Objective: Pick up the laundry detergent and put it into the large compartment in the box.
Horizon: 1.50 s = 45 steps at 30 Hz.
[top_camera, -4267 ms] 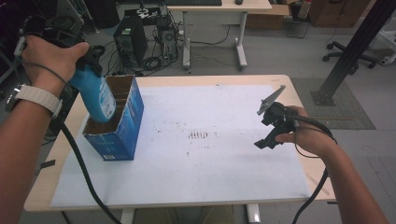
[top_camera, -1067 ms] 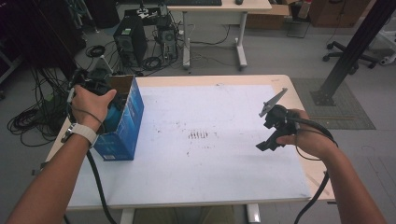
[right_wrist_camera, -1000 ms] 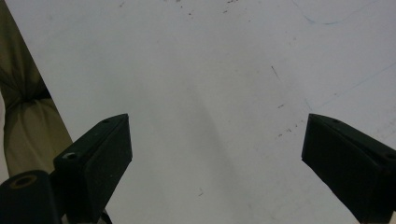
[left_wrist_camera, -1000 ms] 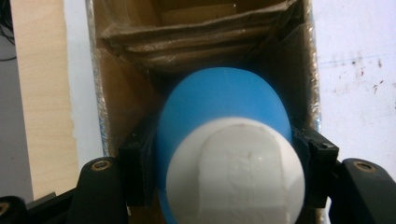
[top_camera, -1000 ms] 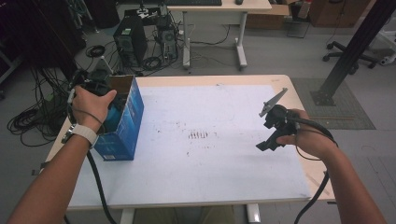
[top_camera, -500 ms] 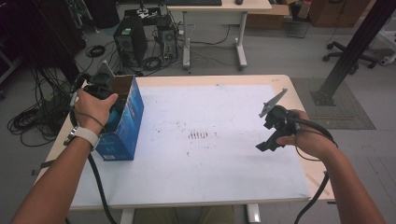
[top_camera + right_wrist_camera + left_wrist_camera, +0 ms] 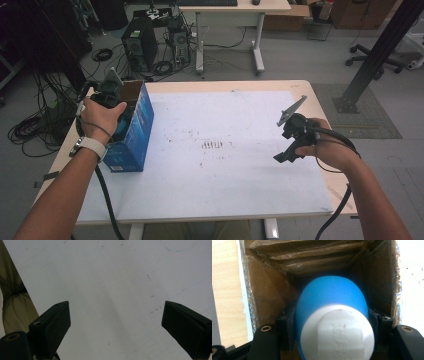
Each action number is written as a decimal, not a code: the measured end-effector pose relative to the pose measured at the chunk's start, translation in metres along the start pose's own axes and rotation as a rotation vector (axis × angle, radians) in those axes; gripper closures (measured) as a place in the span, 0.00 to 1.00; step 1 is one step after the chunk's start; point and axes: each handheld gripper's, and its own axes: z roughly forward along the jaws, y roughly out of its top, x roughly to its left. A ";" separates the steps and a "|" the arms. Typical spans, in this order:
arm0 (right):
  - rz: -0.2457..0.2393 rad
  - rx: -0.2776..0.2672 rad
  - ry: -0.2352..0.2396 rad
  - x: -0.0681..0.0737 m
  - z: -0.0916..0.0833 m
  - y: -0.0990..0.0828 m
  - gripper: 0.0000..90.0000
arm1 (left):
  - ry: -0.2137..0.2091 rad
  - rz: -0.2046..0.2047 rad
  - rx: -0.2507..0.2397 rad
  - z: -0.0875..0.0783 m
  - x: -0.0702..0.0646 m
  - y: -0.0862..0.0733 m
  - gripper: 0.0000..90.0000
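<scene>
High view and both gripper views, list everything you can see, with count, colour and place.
bottle: one, blue with white cap, inside the box
box: one, blue outside, brown cardboard inside, open top, left part of table
table: one, white sheet on a wood top
computer tower: one, black, floor beyond the table
desk: one, pale, behind the table
office chair: one, black, far right floor
left gripper: one, black, down in the box, shut on the bottle
right gripper: one, black, jaws wide apart above the table's right side
</scene>
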 end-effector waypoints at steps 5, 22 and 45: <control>0.003 0.002 0.000 0.000 0.000 -0.001 0.10 | -0.005 0.003 0.002 0.001 0.001 0.001 0.41; 0.001 0.004 0.003 0.000 0.001 0.001 0.10 | -0.008 0.005 -0.007 0.002 0.004 0.002 0.37; 0.002 0.007 0.003 0.000 0.001 0.001 0.10 | -0.013 0.006 -0.016 0.001 0.008 0.002 0.27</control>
